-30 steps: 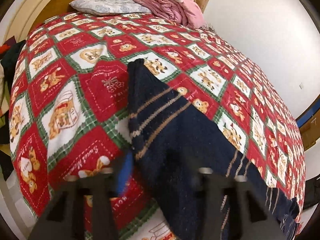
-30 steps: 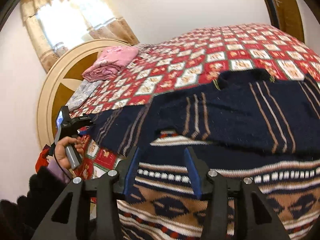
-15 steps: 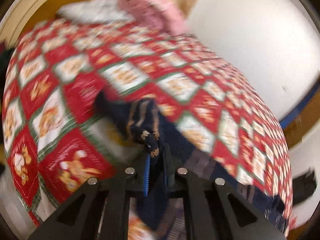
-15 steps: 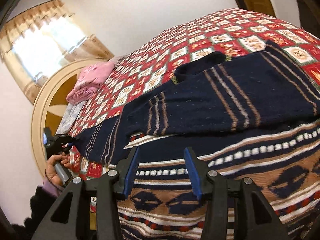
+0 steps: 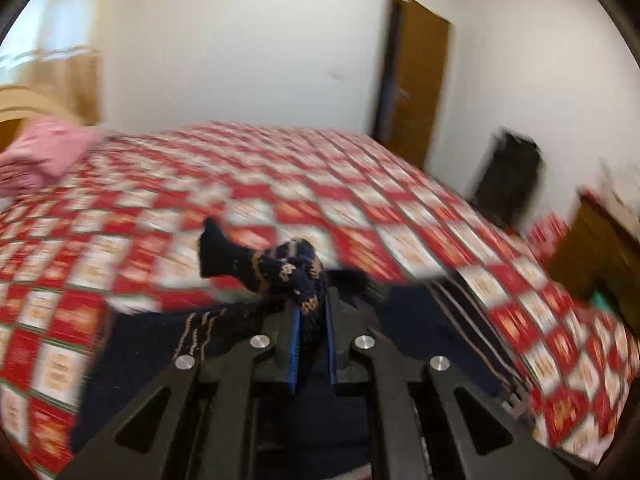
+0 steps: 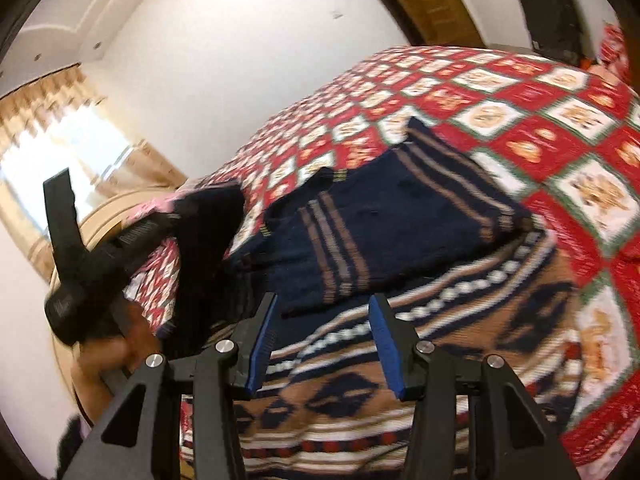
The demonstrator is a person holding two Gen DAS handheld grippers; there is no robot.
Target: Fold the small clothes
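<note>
A navy knit sweater with tan stripes [image 6: 400, 216] lies on the red patchwork quilt [image 5: 280, 184]; its brown-and-navy patterned lower part [image 6: 460, 320] spreads toward me. My left gripper [image 5: 311, 308] is shut on the bunched sleeve cuff [image 5: 280, 270], held up above the sweater body [image 5: 420, 332]. In the right wrist view that left gripper [image 6: 216, 200] is at the left, gripped by a hand [image 6: 108, 352], with the dark sleeve [image 6: 204, 260] hanging from it. My right gripper [image 6: 324, 304] hovers open over the patterned part, nothing between its fingers.
A folded pink blanket [image 5: 44, 156] lies by the round headboard [image 6: 120, 208]. A curtained window [image 6: 52, 120] is behind it. Beyond the bed stand a brown door [image 5: 416, 80], a black object against the wall [image 5: 508, 172] and dark wooden furniture [image 5: 592, 248].
My left gripper shut on the sleeve cuff, then lifted and swung it across over the sweater, rolling as it went. My right gripper shifted and rolled, and stayed open.
</note>
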